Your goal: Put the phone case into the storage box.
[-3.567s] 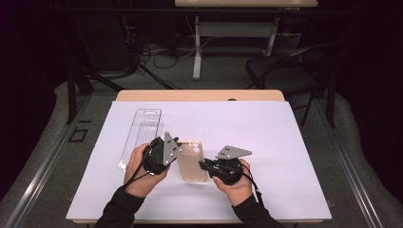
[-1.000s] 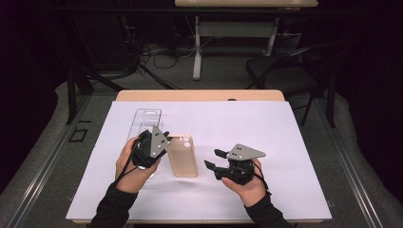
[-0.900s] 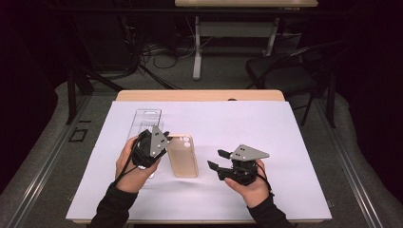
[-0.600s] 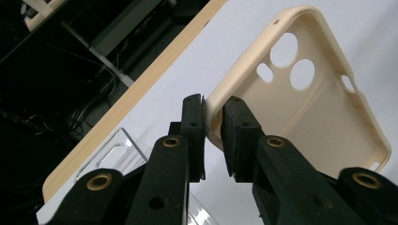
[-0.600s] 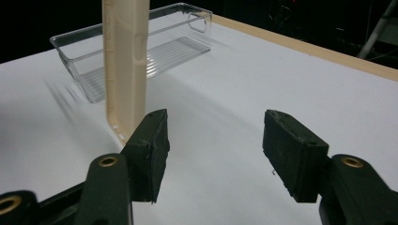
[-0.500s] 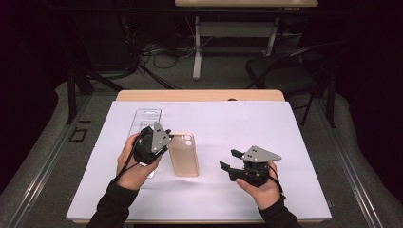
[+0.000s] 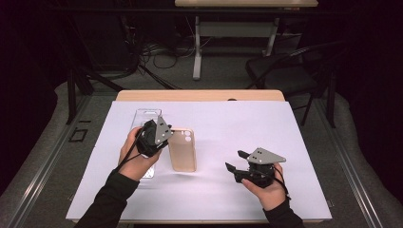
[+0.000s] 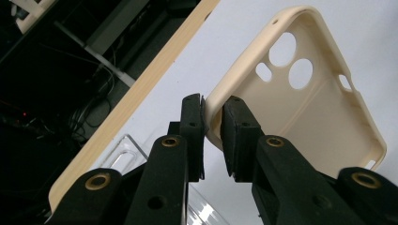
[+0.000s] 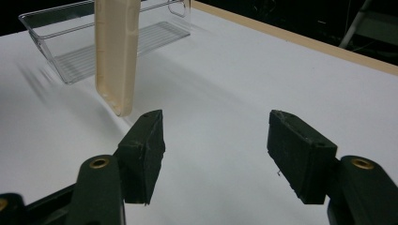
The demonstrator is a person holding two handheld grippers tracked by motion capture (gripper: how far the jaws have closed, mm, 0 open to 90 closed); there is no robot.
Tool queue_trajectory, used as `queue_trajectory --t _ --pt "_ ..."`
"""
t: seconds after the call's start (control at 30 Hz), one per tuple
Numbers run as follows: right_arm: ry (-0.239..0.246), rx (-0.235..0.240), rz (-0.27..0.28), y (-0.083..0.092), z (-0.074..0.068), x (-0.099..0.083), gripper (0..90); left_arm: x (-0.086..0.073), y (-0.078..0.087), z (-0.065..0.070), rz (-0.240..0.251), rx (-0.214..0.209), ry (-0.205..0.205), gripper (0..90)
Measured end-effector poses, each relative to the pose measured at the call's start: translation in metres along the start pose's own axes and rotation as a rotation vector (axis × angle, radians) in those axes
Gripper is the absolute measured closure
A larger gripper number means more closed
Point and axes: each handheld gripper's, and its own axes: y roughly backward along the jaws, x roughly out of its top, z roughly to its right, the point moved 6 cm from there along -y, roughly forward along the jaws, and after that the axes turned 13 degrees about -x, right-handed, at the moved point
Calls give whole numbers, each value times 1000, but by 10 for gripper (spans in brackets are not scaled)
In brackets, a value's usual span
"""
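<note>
The right gripper [image 7: 236, 167] has let go of the phone case [image 7: 182, 149] and slid away to the right, toward the person. A little while ago it was right next to the case. Its jaws have just been opening, and now they stand apart with nothing between them — just the white table cover [image 9: 225, 79] under them.

The left gripper [image 8: 212, 123] has the case all by itself now. Its two jaws are pressed tight on the thin side wall of the case, close to the corner where the camera holes are. The case sits near the middle of the table, just to the right of the clear plastic tray [image 7: 142, 117].

What could go wrong? The pinch is only on a thin, soft rim near one corner. The rest of the case hangs out far from the jaws, so it could swing, twist or slip out and drop flat on the table. If the left hand [image 7: 135, 156] tips fast, the bendy wall could pop free. The tray is close too, so the case could bump it.

The case's long side runs away from the person, from the near edge toward the far edge of the table. The end with the camera holes points to the far side. In the right gripper view the case [image 9: 117, 51] looks tipped up on its side, with its lower end down near the table.
</note>
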Motion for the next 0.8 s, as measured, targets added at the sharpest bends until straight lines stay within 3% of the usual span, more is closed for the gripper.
queue_trajectory --t 0.37,0.8 --pt "-14 -8 15 1 3 1 343 10 2 -10 31 9 -86 797" --pt "-29 -19 11 1 6 0 316 15 1 -30 69 35 -98 796"
